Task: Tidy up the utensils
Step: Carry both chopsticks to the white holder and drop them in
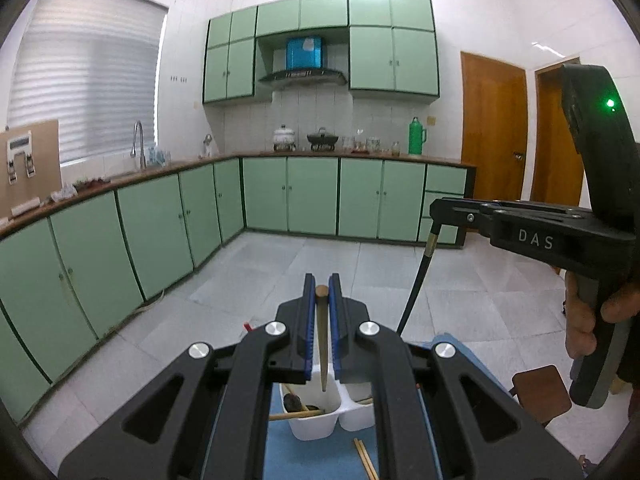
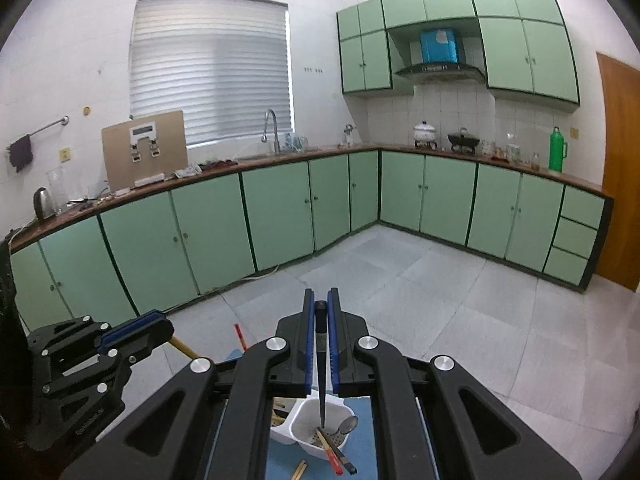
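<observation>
Right wrist: white caddy [image 2: 308, 420] under black chopstick [image 2: 321, 364].

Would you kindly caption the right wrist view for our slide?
Right gripper shut on a dark chopstick above a white utensil holder, green kitchen cabinets behind.

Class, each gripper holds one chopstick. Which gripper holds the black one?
The right gripper holds the black chopstick. The left gripper holds a brown wooden chopstick instead. Both hang tip-down above the white holder.

home kitchen: cabinets [image 2: 208, 232], sink faucet [image 2: 272, 128]
</observation>
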Demonstrator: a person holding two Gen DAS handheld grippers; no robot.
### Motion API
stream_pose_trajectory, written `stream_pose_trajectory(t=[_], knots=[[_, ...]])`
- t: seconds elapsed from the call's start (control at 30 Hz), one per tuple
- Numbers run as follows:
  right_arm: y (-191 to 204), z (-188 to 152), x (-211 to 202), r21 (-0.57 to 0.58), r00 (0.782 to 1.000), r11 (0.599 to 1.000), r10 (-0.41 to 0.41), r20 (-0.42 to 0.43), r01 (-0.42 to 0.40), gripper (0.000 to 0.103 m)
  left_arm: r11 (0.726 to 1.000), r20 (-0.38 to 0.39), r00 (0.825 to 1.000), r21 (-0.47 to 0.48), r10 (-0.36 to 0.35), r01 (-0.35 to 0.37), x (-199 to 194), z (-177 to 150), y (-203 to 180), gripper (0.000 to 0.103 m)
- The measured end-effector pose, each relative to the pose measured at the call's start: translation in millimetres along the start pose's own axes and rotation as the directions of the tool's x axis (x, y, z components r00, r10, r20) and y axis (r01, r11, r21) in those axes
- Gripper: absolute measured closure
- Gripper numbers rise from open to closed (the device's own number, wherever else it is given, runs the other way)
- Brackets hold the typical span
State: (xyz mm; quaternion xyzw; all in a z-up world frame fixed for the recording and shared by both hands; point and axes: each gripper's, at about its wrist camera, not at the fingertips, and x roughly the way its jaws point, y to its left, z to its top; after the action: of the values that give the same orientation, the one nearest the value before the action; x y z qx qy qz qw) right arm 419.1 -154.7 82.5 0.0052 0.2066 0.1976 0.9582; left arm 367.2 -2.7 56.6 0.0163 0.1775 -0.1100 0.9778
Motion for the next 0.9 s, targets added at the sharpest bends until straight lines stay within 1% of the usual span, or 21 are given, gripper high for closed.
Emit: stream_pose_trajectory(t=[0.13, 0.23, 0.33, 0.43, 0.5, 0.53, 0.57, 0.6, 0.63, 0.67, 0.73, 0.8, 0.83, 0.87, 0.9], knots=[[-3.1, -14.6, 22.4, 0.010, 1.000, 1.000, -0.002, -0.030, 0.002, 0.097, 1.000, -0.040, 0.999, -0.011, -0.001, 0.000, 24.7, -8.9, 6.6, 0.097], [-4.7, -25.7, 31.7, 0.008, 0.999, 1.000, -0.007, -0.054, 0.008, 0.097, 1.000, -0.081, 0.997, -0.008, -0.005, 0.005, 43.6, -13.7, 9.9, 0.097], [-7.4, -28.8, 33.2, 0.011, 0.998, 1.000, -0.020, -0.059, 0.021, 0.095, 1.000, -0.096, 0.995, -0.016, -0.007, 0.005, 47.9, -20.4, 14.2, 0.096], [-13.1, -29.9, 21.8, 0.012, 0.998, 0.999, -0.044, -0.042, 0.044, 0.089, 1.000, -0.086, 0.996, -0.008, 0.000, -0.001, 41.6, -21.0, 16.1, 0.095], [-18.8, -28.7, 8.8, 0.026, 0.998, 0.998, -0.052, -0.027, 0.053, 0.081, 1.000, -0.073, 0.997, -0.009, -0.002, 0.002, 32.6, -21.3, 17.1, 0.093], [-20.3, -29.0, 3.0, 0.031, 0.998, 0.998, -0.055, -0.021, 0.056, 0.080, 1.000, -0.065, 0.998, -0.009, -0.001, 0.001, 25.6, -21.8, 16.4, 0.091], [-22.4, -29.4, -6.4, 0.038, 0.998, 0.998, -0.059, -0.008, 0.059, 0.077, 1.000, -0.057, 0.998, -0.008, 0.001, -0.001, 18.5, -22.2, 15.3, 0.085], [-23.8, -29.9, -14.2, 0.043, 0.998, 0.997, -0.062, 0.004, 0.062, 0.071, 1.000, -0.043, 0.999, -0.007, 0.001, -0.002, 9.4, -22.3, 14.1, 0.077], [-25.1, -31.3, -22.1, 0.049, 0.998, 0.997, -0.069, 0.014, 0.068, 0.067, 1.000, -0.033, 0.999, -0.007, 0.003, -0.003, 1.6, -24.1, 11.4, 0.072], [-26.7, -34.5, -32.8, 0.055, 0.996, 0.995, -0.080, 0.027, 0.078, 0.060, 1.000, -0.024, 1.000, -0.008, 0.006, -0.006, -6.9, -26.2, 9.1, 0.066], [-28.3, -42.4, -50.5, 0.064, 0.995, 0.994, -0.088, 0.048, 0.085, 0.056, 1.000, -0.012, 1.000, -0.009, 0.005, -0.005, -25.5, -32.5, 5.7, 0.066], [-27.8, -55.5, -67.5, 0.067, 0.993, 0.993, -0.101, 0.054, 0.097, 0.043, 1.000, -0.009, 1.000, -0.017, 0.010, -0.010, -42.3, -43.5, 2.8, 0.059], [-27.5, -62.6, -74.5, 0.073, 0.992, 0.992, -0.109, 0.056, 0.105, 0.041, 1.000, -0.009, 1.000, -0.026, 0.010, -0.010, -49.8, -50.3, 1.7, 0.056], [-27.5, -73.6, -83.4, 0.084, 0.992, 0.990, -0.116, 0.058, 0.111, 0.036, 0.999, -0.011, 1.000, -0.031, 0.009, -0.009, -55.3, -56.6, 1.3, 0.052], [-27.7, -82.7, -89.8, 0.096, 0.991, 0.989, -0.119, 0.057, 0.113, 0.031, 0.999, -0.014, 1.000, -0.037, 0.011, -0.012, -61.3, -64.3, 1.0, 0.050]])
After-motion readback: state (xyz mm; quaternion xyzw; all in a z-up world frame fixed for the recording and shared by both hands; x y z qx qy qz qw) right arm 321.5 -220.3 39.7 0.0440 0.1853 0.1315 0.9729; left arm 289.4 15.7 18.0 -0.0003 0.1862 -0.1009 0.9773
